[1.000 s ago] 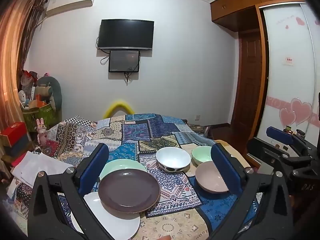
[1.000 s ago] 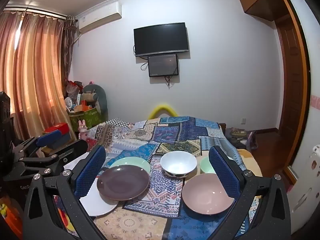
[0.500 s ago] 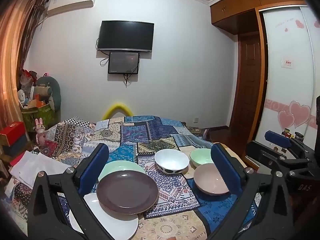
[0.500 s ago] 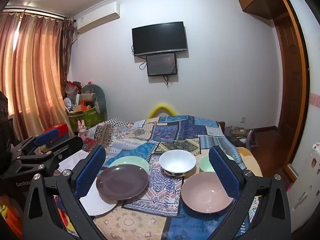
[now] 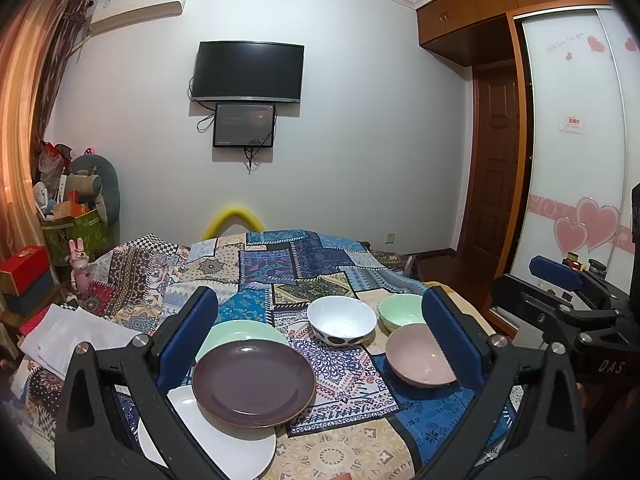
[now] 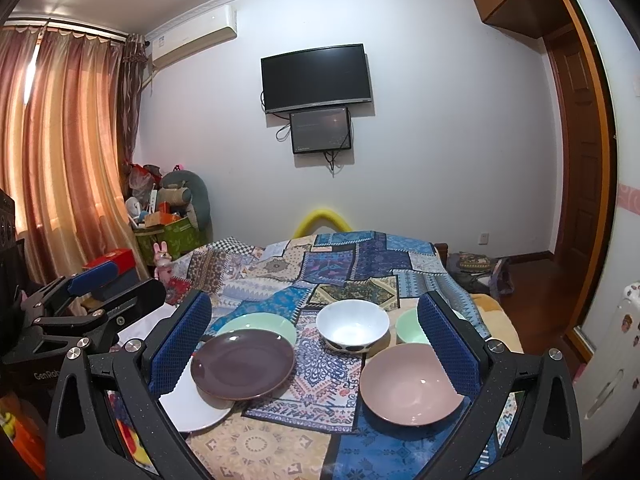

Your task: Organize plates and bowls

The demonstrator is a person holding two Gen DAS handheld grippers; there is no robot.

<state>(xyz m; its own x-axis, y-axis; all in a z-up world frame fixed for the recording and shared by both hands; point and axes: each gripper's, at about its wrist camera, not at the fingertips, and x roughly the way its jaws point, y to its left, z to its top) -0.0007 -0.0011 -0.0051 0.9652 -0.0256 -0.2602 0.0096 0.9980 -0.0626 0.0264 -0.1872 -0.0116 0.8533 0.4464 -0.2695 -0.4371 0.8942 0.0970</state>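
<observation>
Left tool (image 5: 320, 328): jaws spread wide, nothing between them; raised over the near edge of the bed, lower middle of the left view.
Right tool (image 6: 314, 328): also wide open and empty; raised at the same edge, lower middle of the right view.
Brown plate (image 5: 253, 383): lower left of centre, overlapping the white plate (image 5: 224, 440) beneath and the green plate (image 5: 240, 334) behind.
White bowl (image 5: 341, 320): centre of frame, upright on the bedspread (image 5: 280, 256).
Green bowl (image 5: 400, 311): just right of the white bowl, partly behind the left tool's right finger.
Pink bowl (image 6: 412, 384): lower right, nearest the right tool, apart from the white bowl.
Step in hand: likely the start, approach only; nothing gripped, plates loosely heaped, bowls not nested.
Next move: lower one tool to a rim, perhaps the pink bowl's for the right or the brown plate's for the left; pinch the edge, lift level, set onto like pieces.
</observation>
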